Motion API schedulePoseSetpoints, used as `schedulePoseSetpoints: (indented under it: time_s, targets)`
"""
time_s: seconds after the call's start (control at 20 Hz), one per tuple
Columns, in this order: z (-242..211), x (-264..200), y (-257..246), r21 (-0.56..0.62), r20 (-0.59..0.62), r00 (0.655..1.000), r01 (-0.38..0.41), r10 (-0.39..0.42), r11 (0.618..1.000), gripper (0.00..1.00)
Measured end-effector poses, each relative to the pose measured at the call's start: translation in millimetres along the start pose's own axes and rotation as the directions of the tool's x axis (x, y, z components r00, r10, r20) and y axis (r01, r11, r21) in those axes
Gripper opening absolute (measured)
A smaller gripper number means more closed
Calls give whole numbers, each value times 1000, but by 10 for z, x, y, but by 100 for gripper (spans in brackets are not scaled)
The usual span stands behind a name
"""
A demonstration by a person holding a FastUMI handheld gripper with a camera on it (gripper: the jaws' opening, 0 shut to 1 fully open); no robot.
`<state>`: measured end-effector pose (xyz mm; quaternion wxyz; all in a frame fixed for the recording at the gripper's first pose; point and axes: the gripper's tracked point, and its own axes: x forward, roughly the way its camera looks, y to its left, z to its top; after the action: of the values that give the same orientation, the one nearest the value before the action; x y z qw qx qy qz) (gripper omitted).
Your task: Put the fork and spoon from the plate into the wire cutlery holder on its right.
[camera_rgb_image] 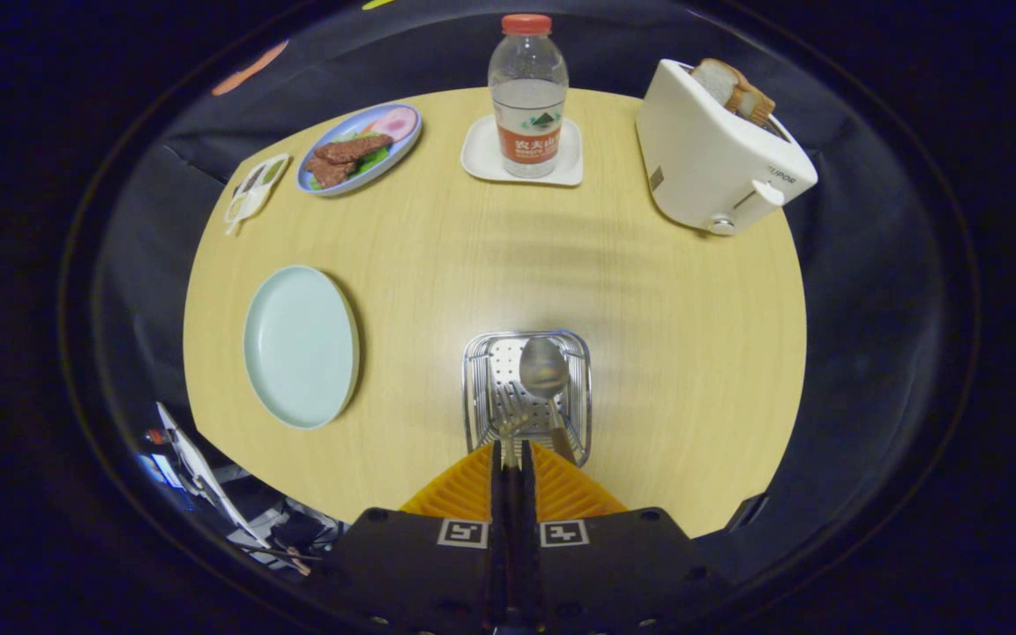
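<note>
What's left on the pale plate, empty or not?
Empty. The plate shows bare surface; the spoon and fork are in the wire holder ahead of the closed fingers.

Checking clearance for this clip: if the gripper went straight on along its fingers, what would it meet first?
Probably the fork standing in the wire cutlery holder, just ahead of the gripper, whose fingers look closed together. The spoon is beyond; depth is unclear.

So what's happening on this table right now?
A person is using hand-held tongs to move cutlery. The pale plate is bare, and both the spoon and the fork stand in the wire cutlery holder. The tongs' fingers are closed together just above the fork; whether they still pinch it is hard to tell.
</note>
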<state>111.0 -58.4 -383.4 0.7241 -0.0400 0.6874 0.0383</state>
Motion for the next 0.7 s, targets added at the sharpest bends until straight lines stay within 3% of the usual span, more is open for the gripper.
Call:
schedulePoseSetpoints:
  time_s: [0.1,0.25,0.35,0.7]
  targets:
    - [69,-61,34,3,37,999,-16,16,1000,10]
    - [139,-166,49,-2,103,994,-26,26,1000,6]
    - [145,-259,61,-17,144,989,-28,30,999,17]
    - [133,-601,259,-62,317,946,-45,62,997,31]
